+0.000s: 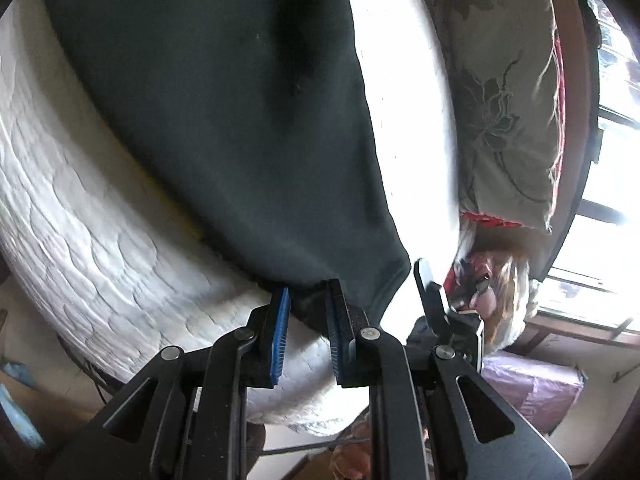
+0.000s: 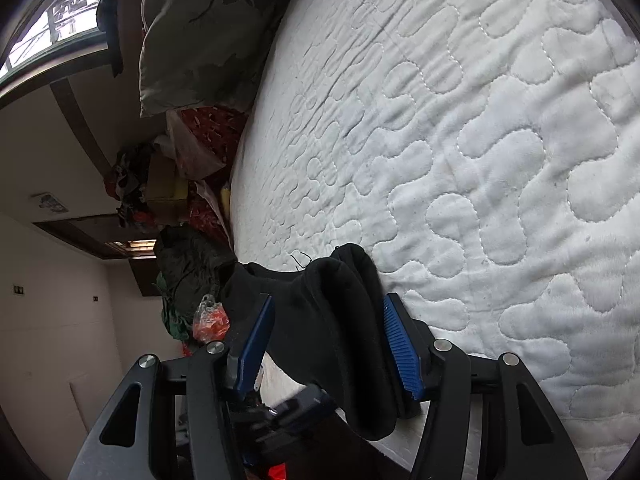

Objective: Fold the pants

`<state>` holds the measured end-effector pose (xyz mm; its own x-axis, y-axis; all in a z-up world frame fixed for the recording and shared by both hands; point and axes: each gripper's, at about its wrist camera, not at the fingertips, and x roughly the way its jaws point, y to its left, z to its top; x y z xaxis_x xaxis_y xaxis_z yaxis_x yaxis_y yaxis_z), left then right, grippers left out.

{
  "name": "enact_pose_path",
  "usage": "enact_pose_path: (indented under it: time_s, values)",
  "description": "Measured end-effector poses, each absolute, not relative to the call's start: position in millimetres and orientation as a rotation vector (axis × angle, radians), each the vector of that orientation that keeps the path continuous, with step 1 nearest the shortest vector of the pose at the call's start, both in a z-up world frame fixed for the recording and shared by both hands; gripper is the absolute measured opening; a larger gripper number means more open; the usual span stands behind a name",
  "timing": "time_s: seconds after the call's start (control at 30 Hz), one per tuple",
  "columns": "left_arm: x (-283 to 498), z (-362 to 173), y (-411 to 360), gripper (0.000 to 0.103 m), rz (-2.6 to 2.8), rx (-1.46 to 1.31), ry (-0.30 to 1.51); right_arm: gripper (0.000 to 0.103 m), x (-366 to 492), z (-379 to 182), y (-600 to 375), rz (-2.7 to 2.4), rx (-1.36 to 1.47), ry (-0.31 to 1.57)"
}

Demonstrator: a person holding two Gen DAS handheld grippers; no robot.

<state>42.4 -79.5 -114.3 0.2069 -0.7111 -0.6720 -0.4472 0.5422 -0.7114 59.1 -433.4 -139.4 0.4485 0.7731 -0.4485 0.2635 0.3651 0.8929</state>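
Note:
The dark pants [image 1: 224, 112] lie spread on a white quilted mattress [image 1: 80, 240], reaching from the top of the left wrist view down to my left gripper [image 1: 308, 300]. Its blue pads are open, with the pants' edge in the gap between them. In the right wrist view my right gripper [image 2: 326, 332] is open around a bunched fold of the pants [image 2: 332, 320] near the mattress [image 2: 480, 160] edge. The right gripper's tip [image 1: 430, 292] also shows in the left wrist view, right of the pants corner.
A grey flowered pillow [image 1: 504, 92] lies at the mattress's far side, also in the right wrist view [image 2: 204, 28]. Piled clothes and bags [image 2: 176, 208] sit beside the bed. A window [image 1: 608, 200] is behind. A pink bag [image 1: 532, 388] is on the floor.

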Motion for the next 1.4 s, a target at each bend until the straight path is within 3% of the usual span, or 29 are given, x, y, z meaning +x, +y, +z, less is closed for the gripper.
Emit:
enact_pose_path:
  time_s: [0.2, 0.83, 0.9, 0.97, 1.03, 1.4]
  values:
    - [34, -139, -89, 0.014, -0.200, -1.154, 1.505, 0.057, 58, -142, -437, 0.436, 1.207, 1.108]
    - [61, -135, -112, 0.019, -0.122, -1.150, 1.539, 0.057, 58, -143, -439, 0.440, 1.184, 1.119]
    - [62, -132, -115, 0.019, -0.121, -1.120, 1.548, 0.051, 56, -140, -435, 0.391, 1.137, 1.126]
    - [63, -132, -116, 0.018, -0.147, -1.098, 1.567, 0.028, 54, -142, -434, 0.331, 1.130, 1.138]
    - [65, -135, -113, 0.009, -0.178, -1.113, 1.621, 0.017, 52, -144, -435, 0.315, 1.143, 1.141]
    - [77, -121, -99, 0.004, -0.326, -1.220, 1.644, 0.015, 39, -101, -418, 0.300, 1.069, 1.097]
